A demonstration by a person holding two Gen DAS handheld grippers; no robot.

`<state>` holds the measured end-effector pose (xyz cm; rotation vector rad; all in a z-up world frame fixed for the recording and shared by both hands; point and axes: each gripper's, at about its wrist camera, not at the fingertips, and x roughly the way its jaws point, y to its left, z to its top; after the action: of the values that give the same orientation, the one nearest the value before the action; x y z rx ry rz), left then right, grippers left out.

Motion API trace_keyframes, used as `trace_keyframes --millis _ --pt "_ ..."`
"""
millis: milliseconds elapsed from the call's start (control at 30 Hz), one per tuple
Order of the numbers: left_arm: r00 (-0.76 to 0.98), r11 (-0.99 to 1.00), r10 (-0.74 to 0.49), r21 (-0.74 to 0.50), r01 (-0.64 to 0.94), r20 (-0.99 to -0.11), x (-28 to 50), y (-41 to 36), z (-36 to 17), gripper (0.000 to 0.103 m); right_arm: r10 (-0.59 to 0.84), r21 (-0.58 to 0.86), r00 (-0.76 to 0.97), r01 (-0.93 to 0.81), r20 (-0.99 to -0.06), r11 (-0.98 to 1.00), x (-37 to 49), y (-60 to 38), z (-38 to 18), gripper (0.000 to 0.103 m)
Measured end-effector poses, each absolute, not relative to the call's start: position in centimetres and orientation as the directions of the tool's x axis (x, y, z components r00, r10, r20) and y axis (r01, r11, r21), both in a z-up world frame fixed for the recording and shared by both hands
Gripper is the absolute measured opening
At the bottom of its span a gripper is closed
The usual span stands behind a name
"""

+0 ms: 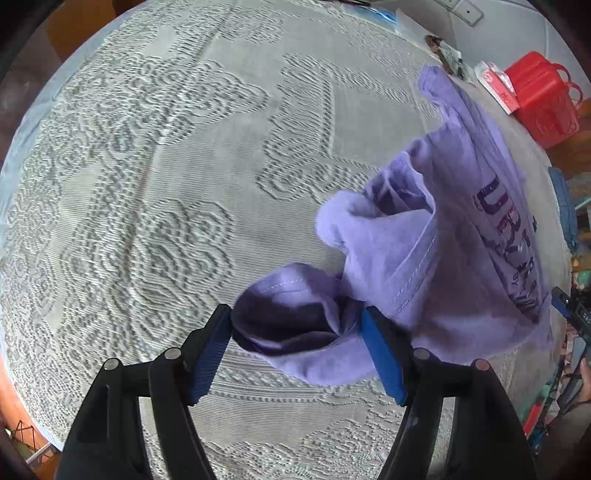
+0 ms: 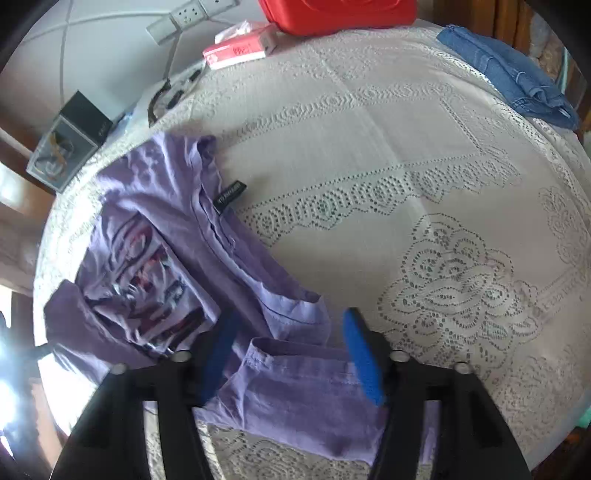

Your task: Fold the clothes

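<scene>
Left gripper [image 1: 297, 350]: blue pads stand apart, with a rolled purple sleeve [image 1: 291, 321] lying between them; the cloth meets both pads at its edges, but the pads do not look pressed in, so I read it as released.

Right gripper [image 2: 291, 354]: jaws wide apart over a hemmed fold of the same garment, no pinch visible. The left pad is blurred, so contact there is uncertain.

Purple T-shirt [image 2: 166, 258]: crumpled, partly bunched, printed side up, with its dark neck label [image 2: 231, 195] showing. It lies on the white lace tablecloth [image 2: 424, 184], stretching from the near edge toward the far left edge of the surface.

Far edge of the surface: a red plastic case [image 2: 340, 14] with a red-and-white tissue box [image 2: 240, 48] just beside it.

Far right corner: folded blue denim garment [image 2: 509, 77], well apart from the T-shirt.

Far left edge: a small clear-fronted box [image 2: 62, 151] near the shirt's far end.
</scene>
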<state>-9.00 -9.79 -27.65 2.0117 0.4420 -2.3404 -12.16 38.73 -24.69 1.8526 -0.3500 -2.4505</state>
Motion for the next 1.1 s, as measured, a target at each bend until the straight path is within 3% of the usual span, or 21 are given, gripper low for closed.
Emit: trace_keyframes --millis 67,100,167,267,400,533,600,667,700,733,767,867,1100 --pt "-0.176 -0.966 0.183 -0.211 0.153 -0.967 -9.2 -8.3 -27.6 0.051 -0.173 0.199 -0.250 -0.081 -0.953 -0.977 -11.7 38.2 -25.8 0.086" --pt "-0.173 -0.968 0.186 -0.210 0.136 -0.967 -9.5 -7.7 -27.6 0.031 -0.183 0.204 -0.234 -0.070 -0.955 -0.976 -11.4 38.0 -26.3 0.084" --pt "-0.176 -0.977 0.157 -0.179 0.116 -0.972 -10.4 -7.1 -27.3 0.023 -0.149 0.159 -0.208 -0.032 -0.967 -0.987 -10.5 37.3 -27.0 0.043" --pt "-0.244 -0.994 0.037 -0.061 0.091 -0.969 -12.5 -7.3 -25.0 0.015 -0.135 0.143 -0.192 -0.028 -0.972 -0.989 -9.3 37.2 -27.0 0.016" --pt "-0.449 -0.987 -0.150 0.105 0.124 -0.881 -14.8 -8.8 -17.4 0.006 -0.164 0.174 -0.166 -0.049 -0.972 -0.983 -6.2 37.5 -26.7 0.014" --pt "-0.524 -0.991 -0.116 0.064 0.116 -0.844 -17.1 -11.5 -12.3 0.006 -0.225 0.232 -0.116 -0.053 -0.967 -0.971 -2.5 36.5 -27.0 0.015" --pt "-0.475 -0.996 -0.037 -0.007 0.090 -0.879 -18.2 -12.1 -12.9 0.011 -0.264 0.276 -0.126 -0.093 -0.956 -0.957 -1.4 36.6 -27.1 0.019" --pt "-0.420 -0.994 0.049 -0.086 0.068 -0.906 -18.7 -11.8 -14.4 0.033 -0.272 0.293 -0.163 -0.126 -0.948 -0.948 -1.5 37.3 -26.4 0.030" --pt "-0.401 -0.990 0.091 -0.126 0.061 -0.911 -18.6 -11.2 -15.5 0.057 -0.273 0.300 -0.183 -0.142 -0.944 -0.943 -1.6 37.7 -26.0 0.034" --pt "-0.389 -0.987 0.119 -0.153 0.058 -0.914 -18.2 -10.6 -16.3 0.076 -0.274 0.308 -0.204 -0.158 -0.940 -0.938 -1.7 38.0 -25.6 0.046" --pt "-0.376 -0.984 0.133 -0.168 0.061 -0.917 -18.0 -10.2 -17.2 0.079 -0.268 0.307 -0.228 -0.160 -0.936 -0.938 -2.0 38.3 -25.1 0.057" --pt "-0.326 -0.976 0.157 -0.197 0.094 -0.932 -16.8 -8.5 -20.1 0.079 -0.254 0.306 -0.296 -0.147 -0.921 -0.941 -3.9 38.6 -23.3 0.070" --pt "-0.217 -0.974 0.173 -0.200 0.110 -0.961 -12.6 -6.9 -25.7 0.079 -0.247 0.293 -0.354 -0.083 -0.902 -0.952 -11.6 38.2 -21.4 0.071"
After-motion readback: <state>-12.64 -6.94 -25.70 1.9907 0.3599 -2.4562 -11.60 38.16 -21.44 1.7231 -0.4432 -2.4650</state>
